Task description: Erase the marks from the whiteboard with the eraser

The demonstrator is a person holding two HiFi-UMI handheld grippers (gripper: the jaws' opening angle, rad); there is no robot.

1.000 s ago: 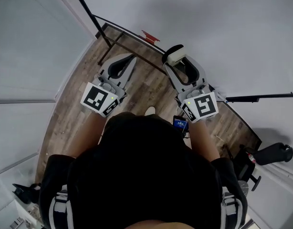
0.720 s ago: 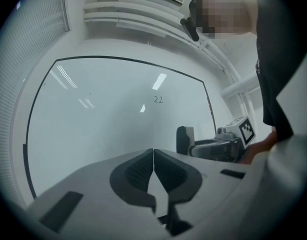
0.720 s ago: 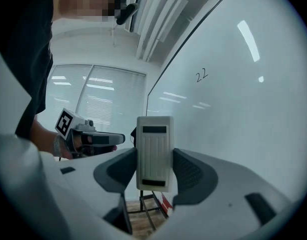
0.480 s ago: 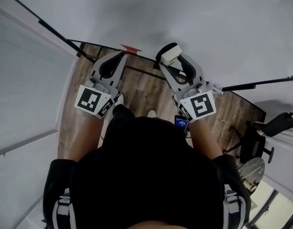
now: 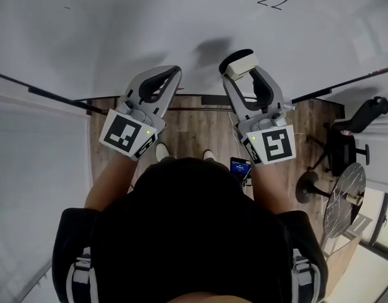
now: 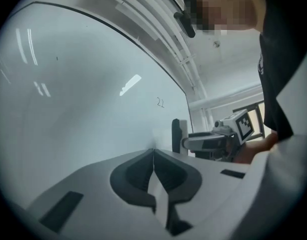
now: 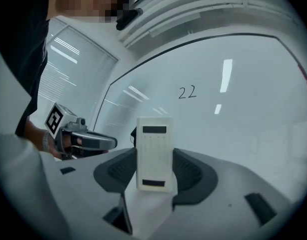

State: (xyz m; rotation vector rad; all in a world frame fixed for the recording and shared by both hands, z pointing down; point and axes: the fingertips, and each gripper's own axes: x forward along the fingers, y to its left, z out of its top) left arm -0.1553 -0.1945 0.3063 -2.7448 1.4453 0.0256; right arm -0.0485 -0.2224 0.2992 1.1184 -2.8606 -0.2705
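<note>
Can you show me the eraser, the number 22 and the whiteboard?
eraser (image 7: 154, 151): right gripper view, middle of its white back.
number 22 (image 7: 187, 92): right gripper view, middle of the writing.
whiteboard (image 5: 118, 30): head view, bare surface.

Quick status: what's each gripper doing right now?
Left gripper: closed, nothing between the jaws.
Right gripper: closed on the eraser.

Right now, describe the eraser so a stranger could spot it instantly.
Start at the whiteboard bearing the mark 22. Below it, the right gripper is shut on the eraser: a pale rectangular block with a dark pad; the left gripper holds nothing.
</note>
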